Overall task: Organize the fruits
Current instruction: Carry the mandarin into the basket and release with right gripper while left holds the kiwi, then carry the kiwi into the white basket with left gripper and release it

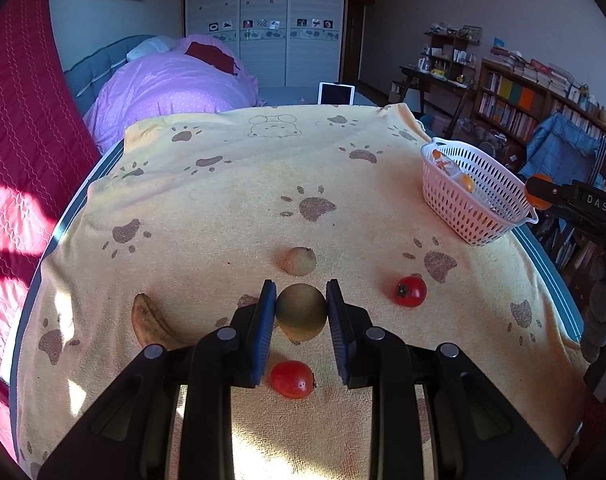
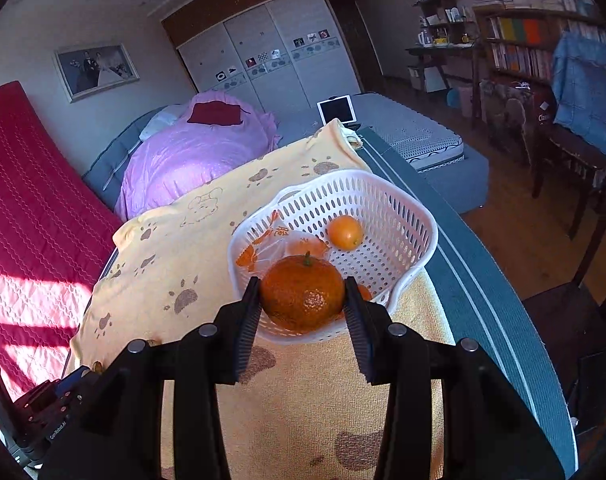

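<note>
My left gripper [image 1: 301,310] is shut on a round brown-green kiwi [image 1: 301,312], held above the yellow paw-print towel [image 1: 223,208]. Below it on the towel lie another kiwi [image 1: 300,261], two red tomatoes [image 1: 410,291] [image 1: 292,379] and a spotted banana [image 1: 151,324]. My right gripper [image 2: 303,300] is shut on a large orange tangerine [image 2: 303,298], just in front of the near rim of the white plastic basket [image 2: 407,216]. Inside the basket lie a small orange [image 2: 345,232] and a plastic-wrapped fruit [image 2: 299,246]. The left wrist view shows the basket [image 1: 475,196] at the table's right edge with the right gripper's tip [image 1: 543,192] beside it.
The towel covers a table with a grey-blue striped edge [image 2: 475,280]. Behind it are a bed with a purple quilt [image 1: 171,88], a tablet [image 1: 335,93], and a red quilted panel [image 1: 19,128] at left. Bookshelves [image 1: 515,108] and a wooden chair [image 2: 571,152] stand at right.
</note>
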Tool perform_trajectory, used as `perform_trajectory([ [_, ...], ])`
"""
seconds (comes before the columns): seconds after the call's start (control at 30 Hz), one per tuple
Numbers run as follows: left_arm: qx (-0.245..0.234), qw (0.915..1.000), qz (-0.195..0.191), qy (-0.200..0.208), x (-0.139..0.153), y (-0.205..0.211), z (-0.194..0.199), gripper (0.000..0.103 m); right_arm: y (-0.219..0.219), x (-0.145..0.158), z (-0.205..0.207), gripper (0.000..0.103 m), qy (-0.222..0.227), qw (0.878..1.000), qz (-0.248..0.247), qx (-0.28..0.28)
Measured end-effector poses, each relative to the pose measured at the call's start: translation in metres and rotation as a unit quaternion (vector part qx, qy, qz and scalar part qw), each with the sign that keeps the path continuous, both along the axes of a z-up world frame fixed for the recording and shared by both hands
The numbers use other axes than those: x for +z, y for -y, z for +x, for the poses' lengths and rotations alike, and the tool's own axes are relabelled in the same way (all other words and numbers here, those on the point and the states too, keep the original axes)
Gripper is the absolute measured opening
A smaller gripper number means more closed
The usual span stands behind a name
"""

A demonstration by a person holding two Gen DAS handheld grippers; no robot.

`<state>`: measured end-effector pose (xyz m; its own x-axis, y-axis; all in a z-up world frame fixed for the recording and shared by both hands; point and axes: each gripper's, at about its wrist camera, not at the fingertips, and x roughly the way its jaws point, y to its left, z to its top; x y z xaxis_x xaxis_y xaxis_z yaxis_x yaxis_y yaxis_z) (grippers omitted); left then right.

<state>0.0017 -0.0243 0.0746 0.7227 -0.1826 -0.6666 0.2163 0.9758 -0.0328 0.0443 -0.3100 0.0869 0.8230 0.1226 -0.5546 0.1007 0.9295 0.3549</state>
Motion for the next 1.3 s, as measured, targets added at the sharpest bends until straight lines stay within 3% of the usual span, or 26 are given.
perform_trajectory([
  [0.57, -0.016, 0.9998, 0.015, -0.003, -0.002, 0.026, 0.004, 0.026, 0.024, -0.019, 0.029, 0.044, -0.005, 0.998, -0.027, -0.048],
  [0.7, -0.02, 0.9996, 0.019, -0.003, -0.002, 0.032, 0.006, 0.026, 0.023, -0.017, 0.024, 0.056, 0.013, 0.997, -0.038, -0.062],
  [1.07, -0.035, 0.9988, 0.035, 0.001, -0.001, 0.055, 0.013, 0.026, 0.014, -0.025, 0.006, 0.06, 0.032, 0.989, -0.084, -0.12],
  [1.3, -0.058, 0.9972, 0.045, 0.014, 0.005, 0.078, 0.022, 0.026, 0.015, -0.03, -0.001, 0.06, 0.032, 0.987, -0.081, -0.135],
])
